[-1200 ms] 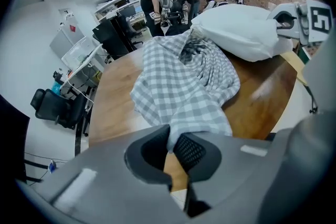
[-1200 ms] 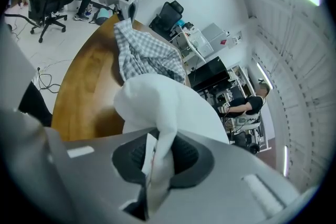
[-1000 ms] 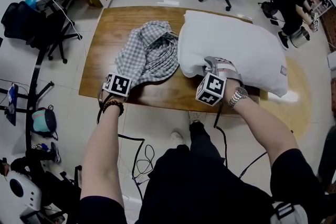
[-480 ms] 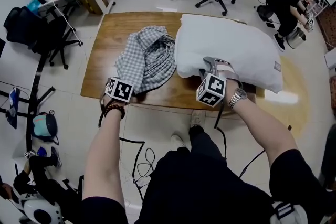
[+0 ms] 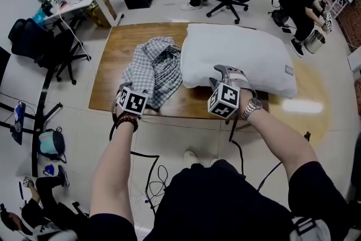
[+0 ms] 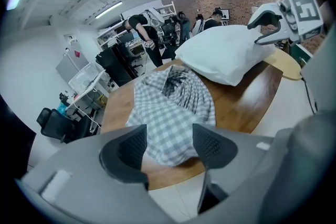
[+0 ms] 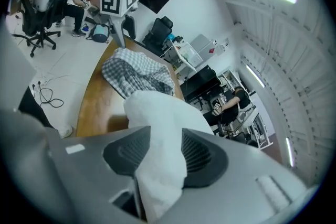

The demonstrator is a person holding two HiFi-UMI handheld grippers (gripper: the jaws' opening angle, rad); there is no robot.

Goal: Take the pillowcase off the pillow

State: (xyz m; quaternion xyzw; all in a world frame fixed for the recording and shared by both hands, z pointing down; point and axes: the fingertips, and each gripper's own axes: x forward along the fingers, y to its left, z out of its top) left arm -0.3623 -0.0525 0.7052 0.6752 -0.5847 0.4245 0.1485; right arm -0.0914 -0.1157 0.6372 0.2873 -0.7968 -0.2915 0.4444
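Checked pillowcase (image 5: pixel 153 69) heaped centre-left, already off pillow (image 5: pixel 240 56). Was opening left gripper (image 6: pixel 169 139) jaws, nothing pinched between; clamped pillow corner in right gripper (image 7: pixel 165 147). Seemingly finishing; next called only for releasing pillow.

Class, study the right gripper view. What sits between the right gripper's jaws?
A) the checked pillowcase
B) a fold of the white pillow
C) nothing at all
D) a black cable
B: a fold of the white pillow fills the gap between the jaws of the right gripper, while the checked pillowcase lies crumpled on the table beside it.
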